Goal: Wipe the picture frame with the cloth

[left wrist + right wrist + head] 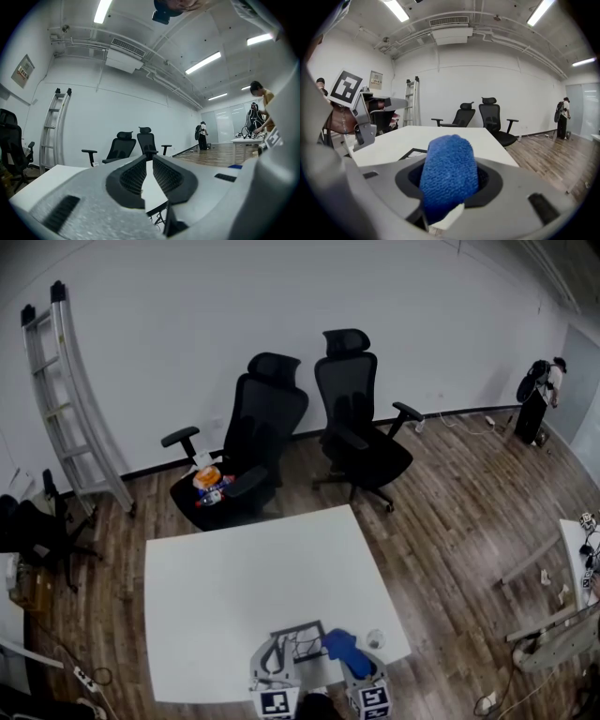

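**Head view.**
- Square white table (244, 587), seen from above.
- Left gripper (277, 643) and right gripper (349, 659): both low at the table's near edge, side by side, jaws pointing away from the person, marker cubes nearest the camera.
- Dark-rimmed rectangular picture frame (305, 625): lies flat on the table just ahead of and between the two grippers. Its long axis seems to run left to right along the near edge, but the grippers cover much of it, so this is uncertain.
- Bright blue terry cloth (339, 646): bunched at the right gripper's tip, beside the frame's right end.
- Two black high-backed office chairs (267, 437): beyond the far edge of the table.
- Aluminium ladder (70, 399): leans on the white wall at the left.
- Person in dark clothes (536, 399): stands at the far right of the room.

**Left gripper view.**
- Held roughly level, aimed across the table toward the chairs.
- The two ribbed black pads (133, 176) meet at their tips, with only a thin wedge of table showing lower down. Nothing is gripped.

**Right gripper view.**
- Also held level over the table.
- The jaws are clamped on the blue cloth, which stands up in a rounded fold and fills the gap between them.
- One dark corner of the frame lies flat on the table, ahead and to the left of the cloth and apart from it.
- The left gripper's marker cube (347, 88) shows at upper left.
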